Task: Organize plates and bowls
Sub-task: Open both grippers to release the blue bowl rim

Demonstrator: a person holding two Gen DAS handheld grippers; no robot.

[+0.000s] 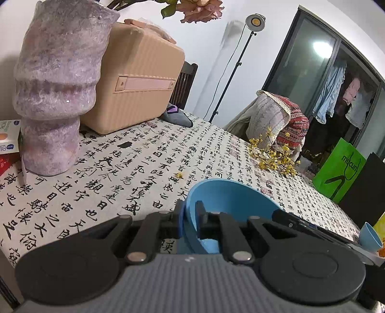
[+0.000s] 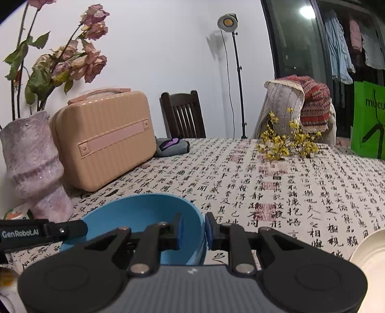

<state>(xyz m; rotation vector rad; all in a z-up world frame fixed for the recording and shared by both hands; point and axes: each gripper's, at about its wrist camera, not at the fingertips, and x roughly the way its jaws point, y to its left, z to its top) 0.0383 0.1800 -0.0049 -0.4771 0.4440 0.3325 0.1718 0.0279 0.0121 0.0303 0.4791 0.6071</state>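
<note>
Nearest the left wrist camera, the left tool (image 1: 190, 216) is clamped on the rim of a blue bowl (image 1: 231, 199), one finger outside the wall and one inside, holding it tilted above the patterned tabletop (image 1: 134, 166). At the right edge of that view a smaller blue bowl (image 1: 369, 237) shows, partly cut off.

From the right wrist camera, the right tool (image 2: 193, 232) straddles the opposite rim of the same blue bowl (image 2: 144, 209): its left finger sits inside the bowl, its right finger outside, and a narrow gap shows between the pads and the wall, so it is slightly parted and not squeezing. The black body of the left tool (image 2: 43, 232) reaches in from the left to the bowl's far side. A white plate (image 2: 370, 252) lies at the lower right edge, well apart from the bowl.

Farther back stand a mottled purple vase (image 2: 33, 168) with wilted roses, a tan case (image 2: 105, 142) beside it, and yellow flower sprigs (image 2: 286, 142) lying on the cloth. Beyond the tabletop are a dark wooden chair (image 2: 182, 115) and a lamp stand (image 2: 228, 22).
</note>
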